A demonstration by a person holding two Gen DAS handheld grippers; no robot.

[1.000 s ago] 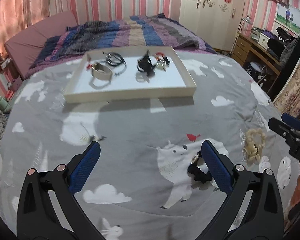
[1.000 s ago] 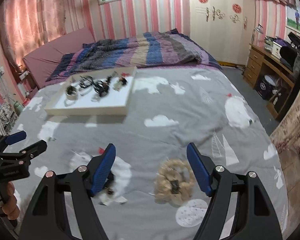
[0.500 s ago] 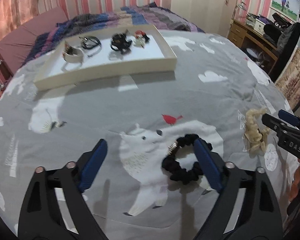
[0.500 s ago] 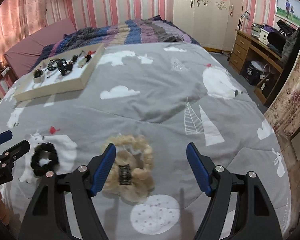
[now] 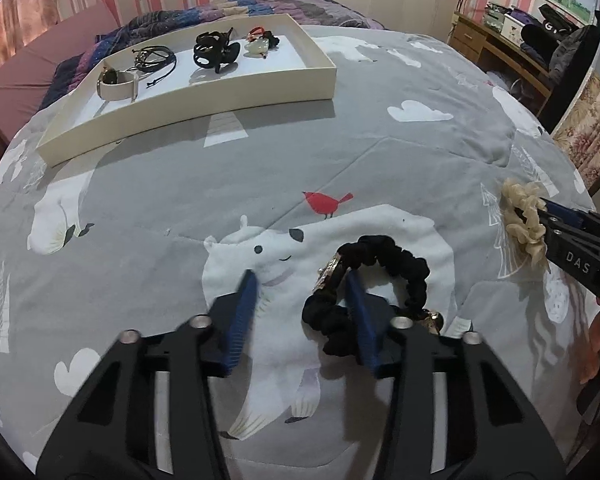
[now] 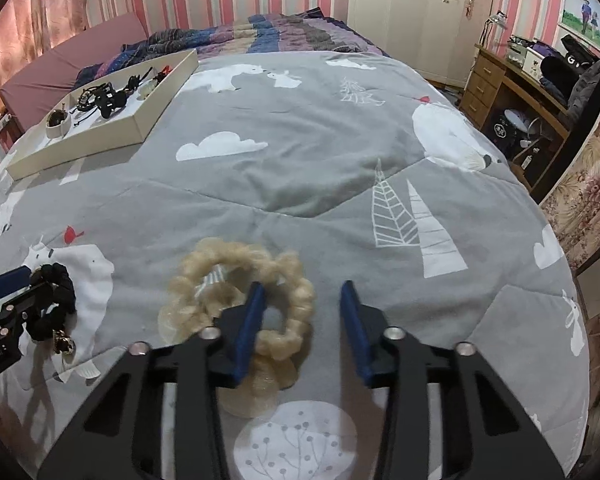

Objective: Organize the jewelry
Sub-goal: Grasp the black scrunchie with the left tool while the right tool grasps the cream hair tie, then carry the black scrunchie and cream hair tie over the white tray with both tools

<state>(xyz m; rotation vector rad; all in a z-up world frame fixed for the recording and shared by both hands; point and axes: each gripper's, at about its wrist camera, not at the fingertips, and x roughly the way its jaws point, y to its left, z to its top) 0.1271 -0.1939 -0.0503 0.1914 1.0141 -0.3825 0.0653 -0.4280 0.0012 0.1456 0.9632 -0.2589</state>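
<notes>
A black scrunchie point(image 5: 396, 272) with a gold charm lies on the grey bedspread. My left gripper point(image 5: 302, 294) is open and low over it; its right finger sits inside the scrunchie's ring, its left finger outside. A cream scrunchie point(image 6: 244, 280) lies further right. My right gripper point(image 6: 302, 302) is open, with its left finger inside the cream ring and the right finger outside. A cream tray point(image 5: 228, 92) at the far left holds a watch point(image 5: 116, 84), black cords and other pieces.
The striped blanket point(image 6: 260, 32) is bunched beyond the tray. A wooden desk point(image 6: 516, 92) stands off the bed's right side. The bed edge drops away at the right. The tray also shows in the right wrist view point(image 6: 80, 140).
Both grippers have dropped forward onto their scrunchies and their jaws have narrowed, each with one finger now inside a ring. The tray has not moved.
</notes>
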